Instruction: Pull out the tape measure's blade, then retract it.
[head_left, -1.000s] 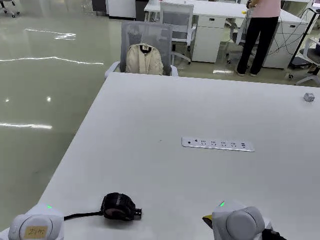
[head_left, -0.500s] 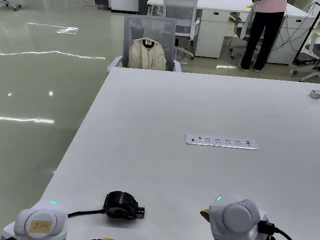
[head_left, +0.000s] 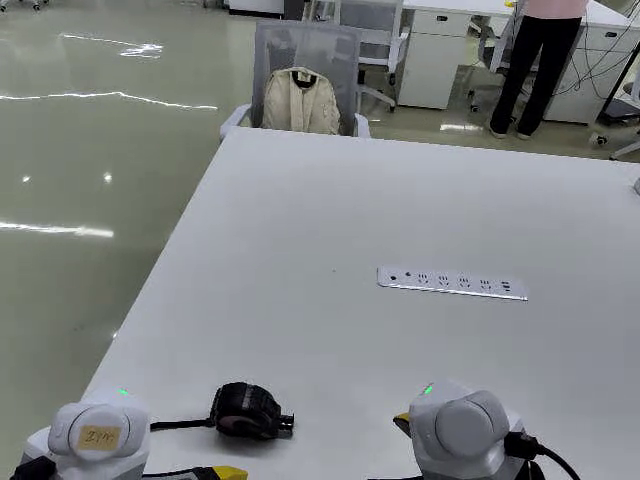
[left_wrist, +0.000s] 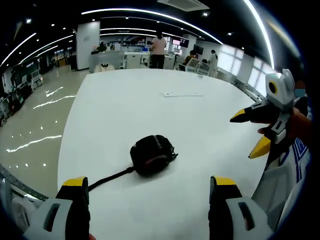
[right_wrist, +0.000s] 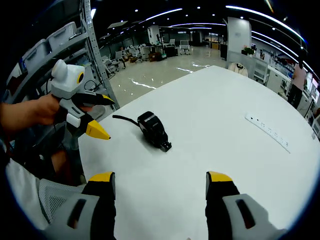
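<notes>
A black tape measure (head_left: 248, 409) with a black wrist strap lies on the white table (head_left: 400, 220) near its front edge; it also shows in the left gripper view as the tape measure (left_wrist: 152, 154) and in the right gripper view as the tape measure (right_wrist: 153, 128). Its blade is retracted. My left gripper (left_wrist: 149, 190) is open, just short of the tape measure, with nothing between its yellow-tipped fingers. My right gripper (right_wrist: 160, 181) is open too, a little back from the tape measure. In the head view the left gripper's body (head_left: 95, 440) sits at the bottom left, the right one (head_left: 460, 435) at the bottom right.
A white power strip (head_left: 452, 283) lies flat mid-table. A grey chair (head_left: 305, 80) with a cream jacket stands at the table's far end. A person (head_left: 540, 50) stands by desks beyond. The table's left edge drops to a glossy floor.
The head camera has tilted down and shifted, so the scene has slid. Both grippers show more in the head view, with a yellow fingertip now visible at the bottom left. The tape measure has not moved.
</notes>
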